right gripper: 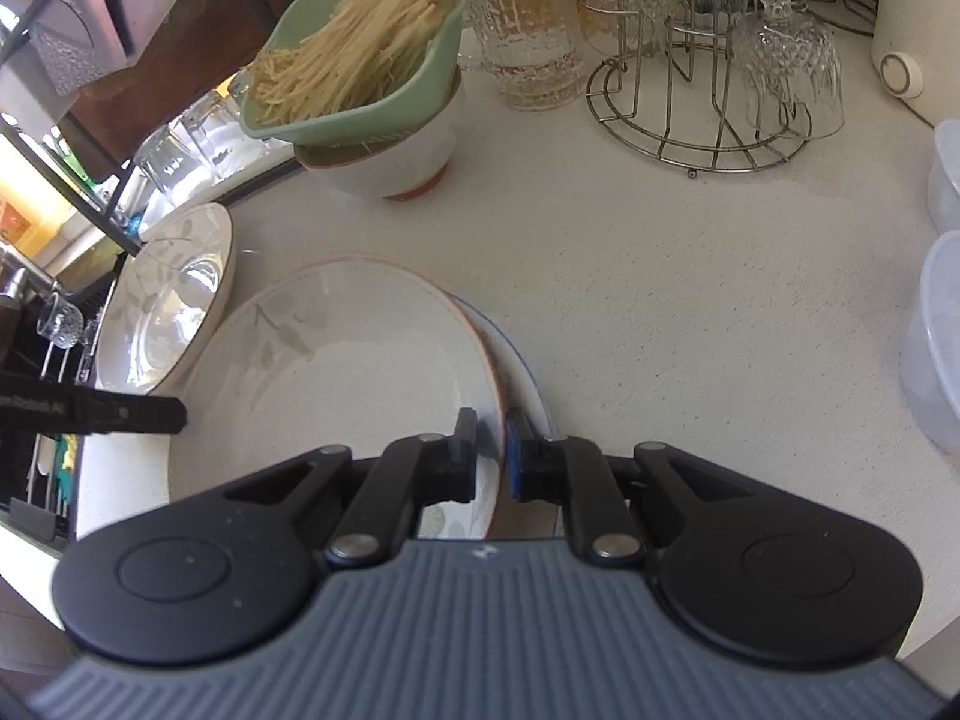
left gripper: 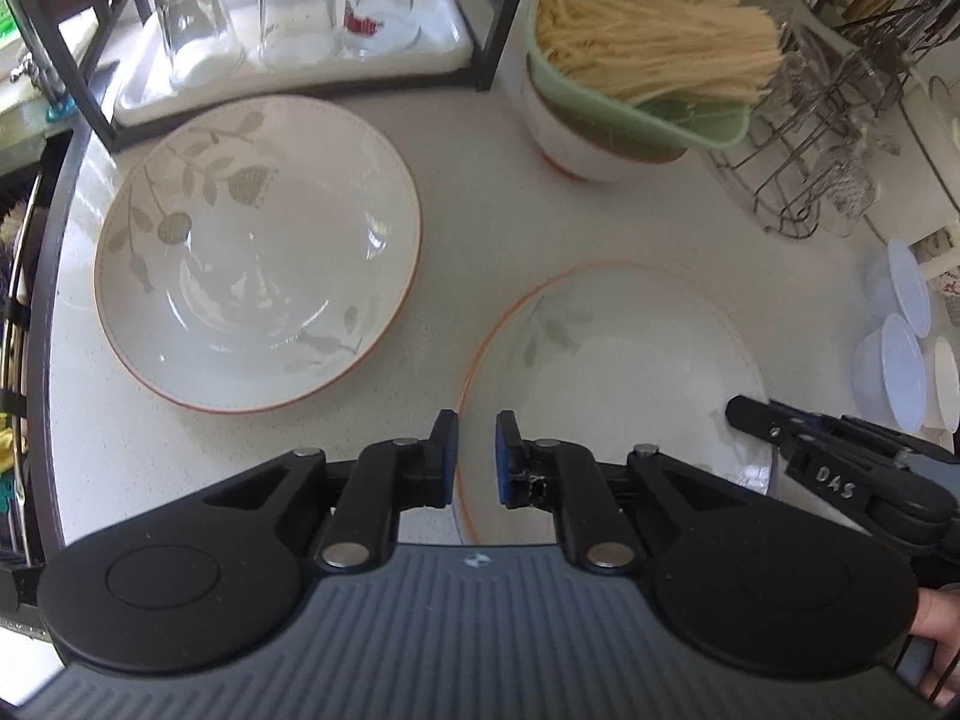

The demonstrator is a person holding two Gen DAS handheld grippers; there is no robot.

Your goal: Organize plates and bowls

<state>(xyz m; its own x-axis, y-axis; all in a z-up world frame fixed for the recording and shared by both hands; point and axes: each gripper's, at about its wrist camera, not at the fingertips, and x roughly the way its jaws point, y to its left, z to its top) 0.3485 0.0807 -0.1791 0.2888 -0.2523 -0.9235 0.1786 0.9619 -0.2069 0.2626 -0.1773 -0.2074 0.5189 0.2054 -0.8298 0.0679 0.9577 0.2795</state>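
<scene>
A white plate with a leaf pattern and orange rim [left gripper: 624, 372] lies on the counter; in the right wrist view [right gripper: 360, 378] it rests tilted on a blue-rimmed plate [right gripper: 528, 390]. My right gripper [right gripper: 491, 456] is shut on the orange-rimmed plate's near-right rim; it shows in the left wrist view [left gripper: 756, 420]. My left gripper [left gripper: 476, 456] is slightly open and empty at that plate's near-left rim. A second leaf-patterned deep plate [left gripper: 258, 252] lies to the left, also in the right wrist view [right gripper: 162, 312].
A green dish of dry noodles [left gripper: 648, 54] sits on a white bowl [left gripper: 570, 138] at the back. A tray of upturned glasses [left gripper: 288, 30] stands under a black rack. A wire glass stand [right gripper: 702, 102] and plastic containers [left gripper: 900, 348] are at the right.
</scene>
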